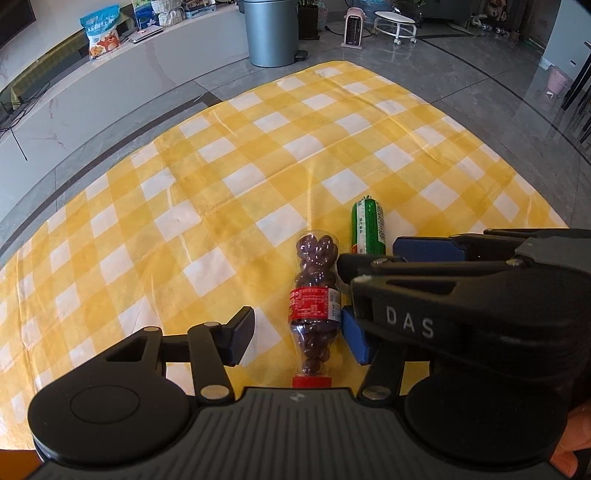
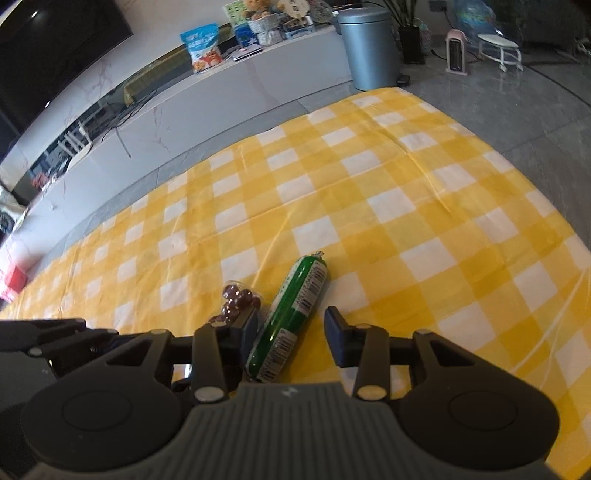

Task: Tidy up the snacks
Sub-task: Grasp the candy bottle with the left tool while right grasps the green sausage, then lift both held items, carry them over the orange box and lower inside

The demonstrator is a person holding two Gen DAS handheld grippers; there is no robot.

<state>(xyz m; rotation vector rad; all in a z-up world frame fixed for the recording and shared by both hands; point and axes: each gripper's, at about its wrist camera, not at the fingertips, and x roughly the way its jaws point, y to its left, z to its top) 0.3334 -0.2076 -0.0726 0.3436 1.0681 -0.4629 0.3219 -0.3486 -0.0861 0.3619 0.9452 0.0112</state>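
A clear bottle of brown chocolate balls, with a red label and red cap, lies on the yellow checked cloth. My left gripper stands open astride it; the left pad is clear of it and the right pad is close beside it. Next to the bottle lies a green sausage stick. In the right wrist view the sausage stick lies between the open fingers of my right gripper, nearer the left finger, with a gap at the right. The bottle is half hidden behind that left finger.
The right gripper's black body crosses over the left gripper's right finger. Beyond the cloth is grey tiled floor with a grey bin, a small pink heater and a white ledge carrying a blue snack bag.
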